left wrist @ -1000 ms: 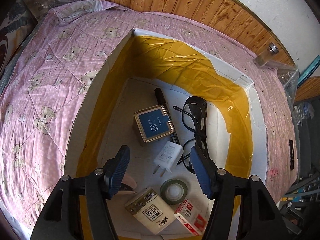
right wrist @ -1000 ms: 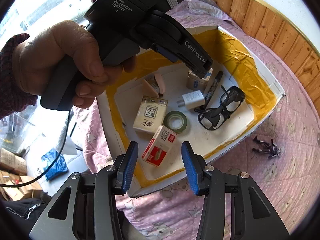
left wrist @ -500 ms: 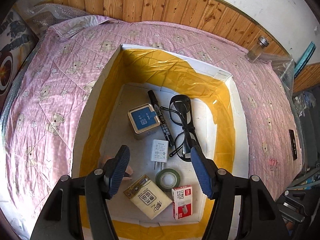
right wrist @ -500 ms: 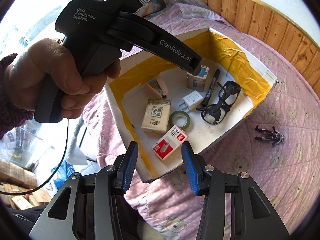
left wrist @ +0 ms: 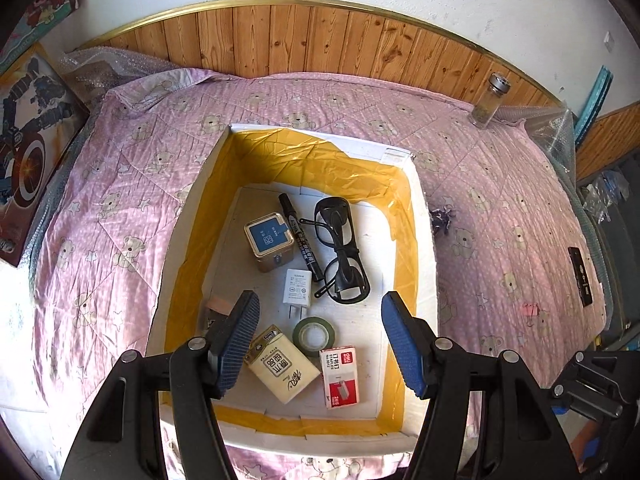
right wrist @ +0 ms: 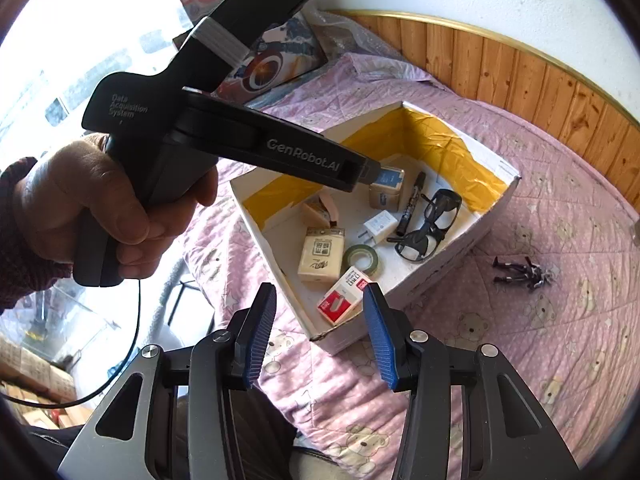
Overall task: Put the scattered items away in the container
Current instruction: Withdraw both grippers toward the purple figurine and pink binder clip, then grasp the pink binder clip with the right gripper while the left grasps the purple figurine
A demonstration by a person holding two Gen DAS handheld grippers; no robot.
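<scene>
A white box [left wrist: 425, 240] lined with yellow tape sits on a pink quilt and holds black glasses [left wrist: 340, 256], a marker [left wrist: 301, 236], a gold tin [left wrist: 269, 240], a white charger [left wrist: 297, 288], a green tape roll [left wrist: 314, 331], a tissue pack [left wrist: 282, 364] and a red staple box [left wrist: 340, 376]. My left gripper [left wrist: 320, 340] hangs open and empty above the box's near end. My right gripper [right wrist: 318, 330] is open and empty over the box's near corner [right wrist: 320, 336]. A dark tangled clip cluster [right wrist: 520, 270] lies on the quilt right of the box, also visible as dark clips [left wrist: 440, 222].
A pink binder clip [left wrist: 530, 310] and a black flat device [left wrist: 580, 276] lie on the quilt at the right. A glass jar [left wrist: 490, 100] stands by the wood-panelled wall. A person's hand [right wrist: 96, 200] holds the left gripper's handle. Picture boxes [left wrist: 28, 152] lean at the left.
Both grippers have pulled up and back from the box, which now looks smaller and shows whole. Both stayed open and empty. The items in the box have not moved.
</scene>
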